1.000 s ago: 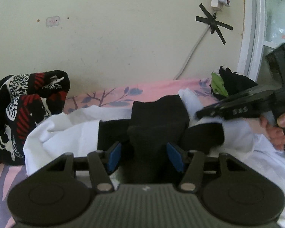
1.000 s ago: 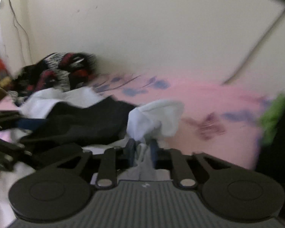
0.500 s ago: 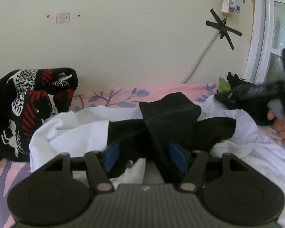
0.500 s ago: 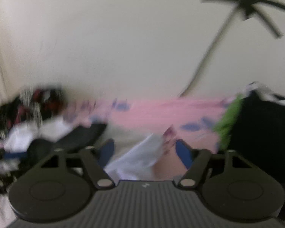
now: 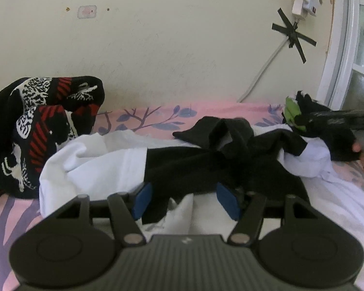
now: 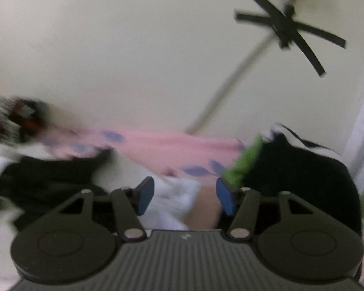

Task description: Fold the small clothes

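We see a pink bedsheet (image 5: 157, 117) with blue branch prints running along the cream wall (image 5: 169, 43), and it carries everything here. Near its left edge lies a black, red and white patterned garment (image 5: 36, 131), bunched against the wall. Across the middle spreads a white garment (image 5: 94, 162), rumpled, and on top of it rests a black garment (image 5: 206, 160), its upper part folded into a loose peak. At the right edge of the sheet sits a dark pile with a green piece (image 6: 245, 162) showing on its left side, close to the white window frame (image 5: 337, 48). On the wall a grey cable (image 5: 262, 72) is held by crossed black tape (image 5: 293, 35). Our left gripper (image 5: 185, 200) stands with its blue pads spread apart, black cloth lying between them but not pinched. Our right gripper (image 6: 184, 198) is also spread wide, with white fabric (image 6: 174, 194) and bare sheet between its pads; that view is blurred.
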Motion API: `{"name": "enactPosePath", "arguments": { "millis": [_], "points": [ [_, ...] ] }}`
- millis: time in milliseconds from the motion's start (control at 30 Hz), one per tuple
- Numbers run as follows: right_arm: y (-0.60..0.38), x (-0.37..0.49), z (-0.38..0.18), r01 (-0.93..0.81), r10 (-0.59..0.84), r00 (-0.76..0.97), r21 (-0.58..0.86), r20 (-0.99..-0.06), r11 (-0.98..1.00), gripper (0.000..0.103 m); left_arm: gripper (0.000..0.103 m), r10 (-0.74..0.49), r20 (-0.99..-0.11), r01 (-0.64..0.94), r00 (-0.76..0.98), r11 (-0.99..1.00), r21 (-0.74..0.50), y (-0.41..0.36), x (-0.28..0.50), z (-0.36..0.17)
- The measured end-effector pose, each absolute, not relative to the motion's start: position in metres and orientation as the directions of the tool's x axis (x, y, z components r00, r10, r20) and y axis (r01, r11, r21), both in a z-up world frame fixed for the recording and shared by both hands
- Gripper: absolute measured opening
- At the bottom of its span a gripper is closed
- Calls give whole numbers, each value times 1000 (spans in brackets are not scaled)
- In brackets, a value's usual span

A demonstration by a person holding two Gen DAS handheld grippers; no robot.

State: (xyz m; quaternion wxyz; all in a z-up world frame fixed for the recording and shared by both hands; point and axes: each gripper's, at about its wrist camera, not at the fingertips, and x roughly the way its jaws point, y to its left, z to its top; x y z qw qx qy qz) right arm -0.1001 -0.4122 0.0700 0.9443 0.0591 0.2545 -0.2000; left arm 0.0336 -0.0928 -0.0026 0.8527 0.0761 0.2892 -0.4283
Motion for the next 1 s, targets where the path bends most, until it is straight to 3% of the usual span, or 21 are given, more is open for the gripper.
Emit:
{"name": "enactPosePath", "arguments": {
  "millis": [100,233,400,433,467,500,633,700,767,800,833,867,933,1000],
  "points": [
    [-392,-98,92,307,-247,836,44,-491,951,55,60,-699,-537,761,473,631,-151,-86,37,4],
    [-382,-67,110,200,-99,866,159,-490,967,68,60,-721,-487,718,493,653,-240,-65,48,14],
    [-375,10,81,211,-64,786,169,-615,963,74,60,-712,-494,682,500,675,-282,-56,64,11],
    [-370,24,68,207,-65,754,143,-654,968,58,60,-707,-500,682,500,677,-277,-56,65,9],
    [-365,32,59,195,-58,728,126,-684,973,12,60,-705,-503,682,499,678,-274,-56,66,9],
    [-359,37,53,172,-38,711,122,-702,977,1,60,-705,-504,682,499,678,-275,-56,66,9],
    [-321,4,82,-117,217,820,217,-529,969,1,60,-714,-479,666,510,680,-306,-48,68,15],
    [-294,-25,98,-341,406,797,221,-448,914,1,61,-719,-448,651,531,685,-327,-39,69,20],
    [-271,-51,103,-467,490,741,172,-458,867,4,62,-722,-417,631,552,689,-357,-30,72,25],
    [-261,-58,101,-472,473,729,136,-495,871,8,62,-726,-404,621,557,686,-378,-25,74,27],
    [-254,-67,97,-456,430,733,89,-527,886,44,62,-728,-399,614,558,685,-392,-23,76,27],
    [-252,-78,95,-425,377,757,36,-534,905,52,62,-728,-402,609,555,685,-400,-23,78,27],
    [-263,-99,95,-343,280,813,-31,-510,939,52,62,-721,-423,609,549,691,-390,-28,79,25],
    [-291,-116,99,-219,195,859,4,-473,976,52,62,-717,-439,624,542,693,-362,-36,75,22]
  ]
}}
